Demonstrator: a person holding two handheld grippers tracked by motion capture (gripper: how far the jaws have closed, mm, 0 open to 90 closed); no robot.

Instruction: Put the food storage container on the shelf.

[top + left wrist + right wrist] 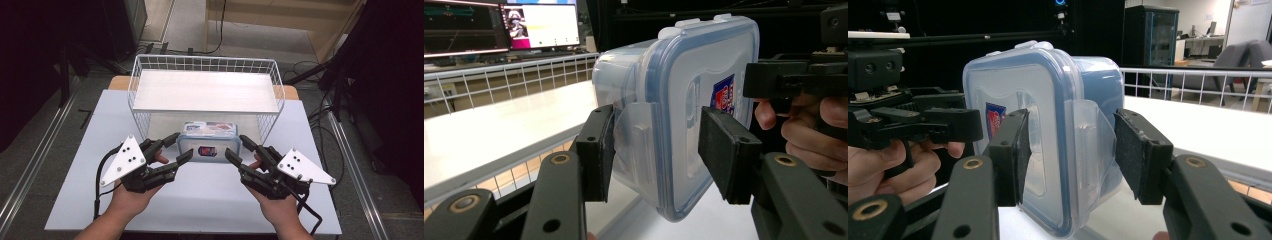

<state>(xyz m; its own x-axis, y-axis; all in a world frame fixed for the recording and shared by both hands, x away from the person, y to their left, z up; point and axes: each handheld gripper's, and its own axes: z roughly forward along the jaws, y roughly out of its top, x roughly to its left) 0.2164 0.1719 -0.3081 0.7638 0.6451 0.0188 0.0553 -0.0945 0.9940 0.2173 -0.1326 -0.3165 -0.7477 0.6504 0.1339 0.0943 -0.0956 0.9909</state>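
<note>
so the lidded box [208, 142] sits crosswise between both hands, left gripper [177, 148] pinching its left end, right gripper [241, 150] pinching the right, wire shelf [206, 91] just beyond.

Dim room; grey floor [30, 150], cables trailing. Lit monitors [499, 25] behind. Grey chair [1248, 55], dark cabinet [1150, 35] far side.

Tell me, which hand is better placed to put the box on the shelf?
Neither alone, probably: the left tool clamps one end of the box, the right tool the other, and the shelf lies centred behind it, so both should carry.
</note>
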